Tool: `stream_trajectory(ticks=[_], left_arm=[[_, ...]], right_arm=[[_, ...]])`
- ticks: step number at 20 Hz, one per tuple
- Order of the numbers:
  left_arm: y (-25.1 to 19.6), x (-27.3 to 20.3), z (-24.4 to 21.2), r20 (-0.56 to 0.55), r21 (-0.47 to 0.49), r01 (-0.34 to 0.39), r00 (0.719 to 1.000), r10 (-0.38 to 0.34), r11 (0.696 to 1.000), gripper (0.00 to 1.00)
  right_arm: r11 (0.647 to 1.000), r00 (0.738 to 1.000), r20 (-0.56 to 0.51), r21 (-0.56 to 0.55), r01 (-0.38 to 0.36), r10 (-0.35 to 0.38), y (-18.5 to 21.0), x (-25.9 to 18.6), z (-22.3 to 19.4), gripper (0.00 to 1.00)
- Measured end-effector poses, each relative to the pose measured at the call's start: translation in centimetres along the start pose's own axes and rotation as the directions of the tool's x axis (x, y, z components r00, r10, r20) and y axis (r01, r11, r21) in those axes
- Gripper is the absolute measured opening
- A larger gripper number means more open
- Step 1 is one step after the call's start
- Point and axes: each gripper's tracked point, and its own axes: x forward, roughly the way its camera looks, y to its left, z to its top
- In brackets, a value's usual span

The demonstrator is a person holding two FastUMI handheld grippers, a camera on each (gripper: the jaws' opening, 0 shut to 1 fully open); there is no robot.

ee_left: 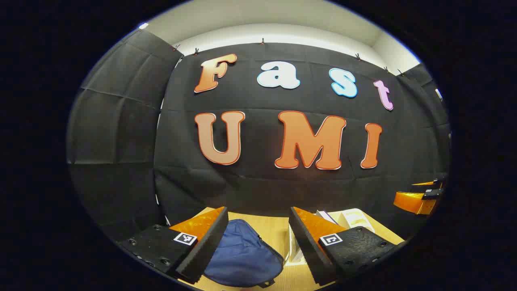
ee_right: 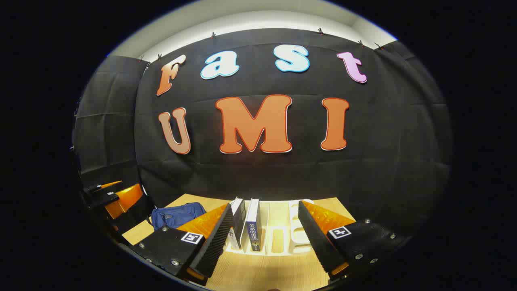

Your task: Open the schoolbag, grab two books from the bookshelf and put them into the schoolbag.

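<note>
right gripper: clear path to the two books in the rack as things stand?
Probably yes. The right gripper is open, and the two upright books in the white rack stand straight ahead between its fingers, with nothing in front of them.

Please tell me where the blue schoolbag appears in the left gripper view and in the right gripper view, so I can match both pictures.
Left gripper view: the schoolbag lies at bottom centre on the wooden table, between that gripper's open fingers.
Right gripper view: the schoolbag sits lower left, left of the books.
Shared landmark: the white bookshelf beside the bag.
</note>
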Motion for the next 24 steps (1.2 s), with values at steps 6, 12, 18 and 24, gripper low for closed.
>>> stream_trajectory(ticks=[6, 12, 18, 24], left_arm=[[-2.2, 2.1, 0.5, -0.017, -0.002, 0.079, 0.997, -0.079, 0.997, 0.94], [-2.6, 2.5, -0.8, -0.049, -0.007, 0.086, 0.995, -0.086, 0.996, 0.94], [-1.1, 2.7, -0.7, -0.039, -0.010, 0.034, 0.999, -0.035, 0.999, 0.94], [-0.8, 2.5, -0.5, -0.016, -0.054, 0.035, 0.999, -0.036, 0.998, 0.94]], right_arm=[[0.997, 0.998, -0.014, 0.053, 0.061, -0.060, -1.7, -0.4, 0.0, 0.97], [0.994, 0.996, -0.010, 0.067, 0.085, -0.085, -2.6, -0.4, 0.2, 1.00], [0.997, 0.997, -0.006, 0.041, 0.071, -0.071, -2.3, 0.0, 0.2, 0.97], [0.998, 0.999, -0.023, 0.038, 0.046, -0.046, -2.2, 1.0, -0.2, 1.00]])
